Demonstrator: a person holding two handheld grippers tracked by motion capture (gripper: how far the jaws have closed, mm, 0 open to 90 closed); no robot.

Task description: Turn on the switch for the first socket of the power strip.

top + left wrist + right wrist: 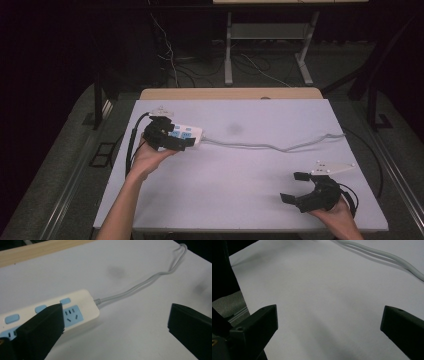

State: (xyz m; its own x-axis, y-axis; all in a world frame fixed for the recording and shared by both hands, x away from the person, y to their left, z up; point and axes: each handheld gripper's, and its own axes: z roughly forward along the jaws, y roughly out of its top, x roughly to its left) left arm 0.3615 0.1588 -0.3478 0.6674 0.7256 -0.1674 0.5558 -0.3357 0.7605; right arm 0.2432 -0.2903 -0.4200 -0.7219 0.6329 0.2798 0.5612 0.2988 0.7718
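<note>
A white power strip (192, 132) with light-blue sockets and buttons lies at the left of the white table (235, 175). Its grey cable (272, 147) runs right across the table toward the far right edge. My left gripper (175, 134) is open and hovers at the strip's near end. In the left gripper view one jaw overlaps the power strip (77, 308) while the other stands well off over bare table, and the cable (140, 286) leads away. My right gripper (293, 187) is open near the front right corner with nothing between its fingers.
A wooden strip (230, 93) borders the table's far edge. A dark smudge (233, 129) marks the tabletop past the strip. The cable (387, 257) crosses the top of the right gripper view. Table legs and loose wires stand on the floor behind.
</note>
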